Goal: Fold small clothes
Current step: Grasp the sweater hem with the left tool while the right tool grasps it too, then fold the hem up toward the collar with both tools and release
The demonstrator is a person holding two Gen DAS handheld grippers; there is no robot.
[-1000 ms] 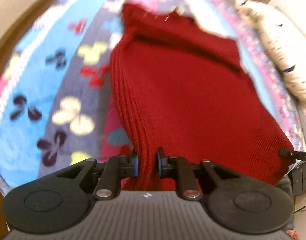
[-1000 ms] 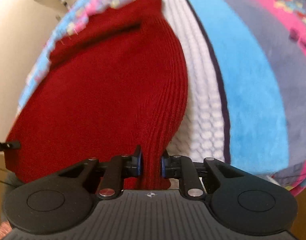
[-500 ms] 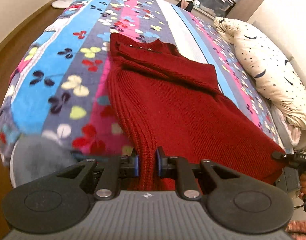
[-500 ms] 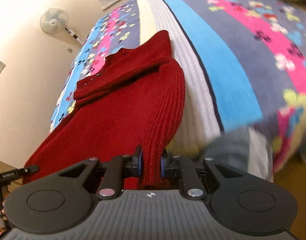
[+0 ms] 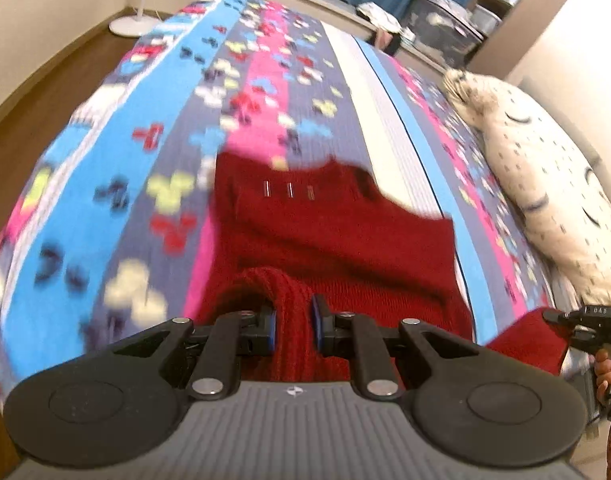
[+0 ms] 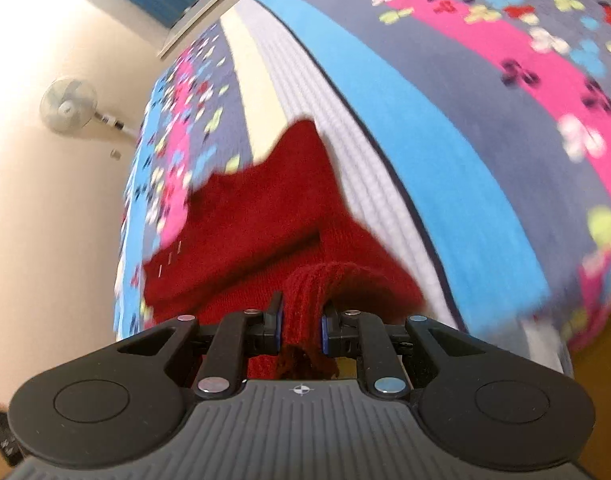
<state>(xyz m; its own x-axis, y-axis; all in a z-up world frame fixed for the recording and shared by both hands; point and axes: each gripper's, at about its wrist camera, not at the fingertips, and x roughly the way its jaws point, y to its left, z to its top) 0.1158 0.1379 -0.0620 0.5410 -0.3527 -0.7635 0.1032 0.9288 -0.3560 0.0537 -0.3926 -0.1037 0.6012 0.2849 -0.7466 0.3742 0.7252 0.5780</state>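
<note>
Ahead of the left gripper (image 5: pixel 292 328) and right gripper (image 6: pixel 301 330), the red sweater (image 5: pixel 333 236) runs lengthwise away across the bed (image 5: pixel 105 168), collar farthest; each gripper pinches a ribbed hem corner, lifted.

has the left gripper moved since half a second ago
Yes. The left gripper, shut on the red sweater's hem, has carried it forward toward the collar, up the striped blanket.

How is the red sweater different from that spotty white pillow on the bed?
The red sweater is dark red knit; the pillow is cream with dark marks. The sweater is pinched by the left gripper and right gripper; nothing holds the pillow. Both rest on the striped blanket.
</note>
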